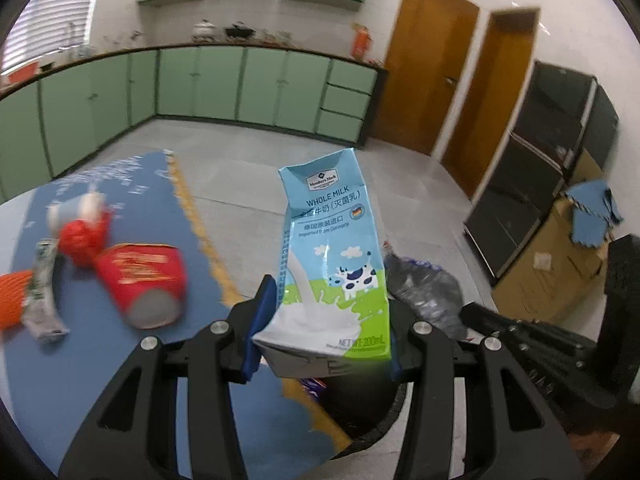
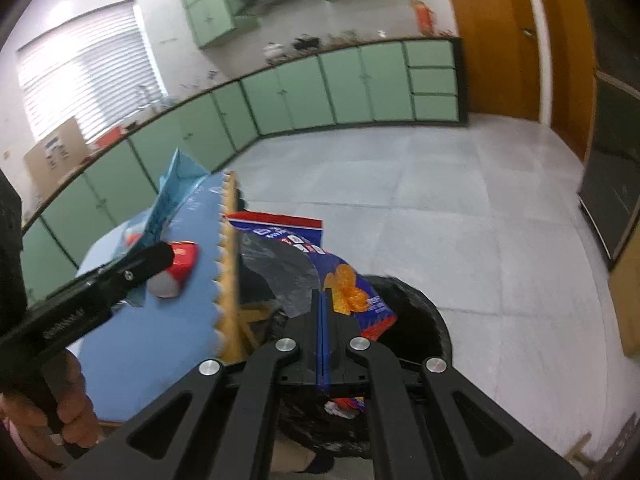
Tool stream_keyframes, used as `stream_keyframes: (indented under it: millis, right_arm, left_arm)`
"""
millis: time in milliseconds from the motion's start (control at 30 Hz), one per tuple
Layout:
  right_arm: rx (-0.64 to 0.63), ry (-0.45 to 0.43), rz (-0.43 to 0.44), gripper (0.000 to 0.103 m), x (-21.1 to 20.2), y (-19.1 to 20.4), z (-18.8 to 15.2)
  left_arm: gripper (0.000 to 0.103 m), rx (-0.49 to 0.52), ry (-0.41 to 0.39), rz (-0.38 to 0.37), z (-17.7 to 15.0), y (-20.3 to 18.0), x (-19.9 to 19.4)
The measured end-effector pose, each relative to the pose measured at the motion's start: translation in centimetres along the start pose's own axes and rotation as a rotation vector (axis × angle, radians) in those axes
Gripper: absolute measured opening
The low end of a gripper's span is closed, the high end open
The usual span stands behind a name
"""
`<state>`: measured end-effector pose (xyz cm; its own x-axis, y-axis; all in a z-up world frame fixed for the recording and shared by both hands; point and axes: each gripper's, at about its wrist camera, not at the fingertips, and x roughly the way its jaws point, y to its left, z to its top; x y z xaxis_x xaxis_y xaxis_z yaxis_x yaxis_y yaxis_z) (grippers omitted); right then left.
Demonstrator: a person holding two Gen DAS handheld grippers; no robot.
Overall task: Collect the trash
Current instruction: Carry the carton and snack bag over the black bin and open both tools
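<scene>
My left gripper (image 1: 322, 320) is shut on a light blue whole milk carton (image 1: 332, 256), held upright above the black trash bin (image 1: 372, 412) beside the blue table mat (image 1: 120, 360). The carton also shows in the right wrist view (image 2: 172, 196), with the left gripper (image 2: 136, 268) beneath it. My right gripper (image 2: 322, 304) is shut on a blue and orange snack bag (image 2: 316, 264), held over the black bin (image 2: 420, 320). A red paper cup (image 1: 140, 280) lies on its side on the mat, with a red cap bottle (image 1: 82, 228) and a wrapper (image 1: 42, 292) to its left.
A crumpled clear plastic bottle (image 1: 424, 292) shows behind the carton. Green cabinets (image 1: 200, 80) line the far wall. Wooden doors (image 1: 432, 72), black shelving (image 1: 532, 180) and a cardboard box (image 1: 556, 264) stand at the right. The floor is grey tile (image 2: 440, 200).
</scene>
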<state>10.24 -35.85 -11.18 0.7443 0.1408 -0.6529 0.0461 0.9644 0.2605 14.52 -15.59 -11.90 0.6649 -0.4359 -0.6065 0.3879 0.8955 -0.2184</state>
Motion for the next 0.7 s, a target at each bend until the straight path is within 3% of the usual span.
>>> stream_keyframes:
  millis: [167,367,533,600,700]
  right_arm:
    - [0.060,0.047,-0.041,0.000,2.6,-3.5,-1.4]
    - [0.096,0.090,-0.060,0.000,4.6,-5.6,-2.7]
    - [0.107,0.120,-0.084,0.008,5.8,-6.4,-3.0]
    - [0.109,0.122,-0.095,0.020,5.7,-6.6,-3.1]
    - [0.109,0.112,-0.106,0.026,5.2,-6.6,-3.0]
  left_arm:
    - [0.045,0.015,0.081,-0.044,0.0,-1.9,4.7]
    - [0.046,0.053,0.119,-0.044,0.0,-3.1,6.7]
    - [0.053,0.064,0.133,-0.040,0.0,-3.2,7.2]
    - [0.055,0.067,0.126,-0.035,0.1,-3.1,6.9]
    - [0.055,0.064,0.116,-0.028,0.4,-2.9,6.4]
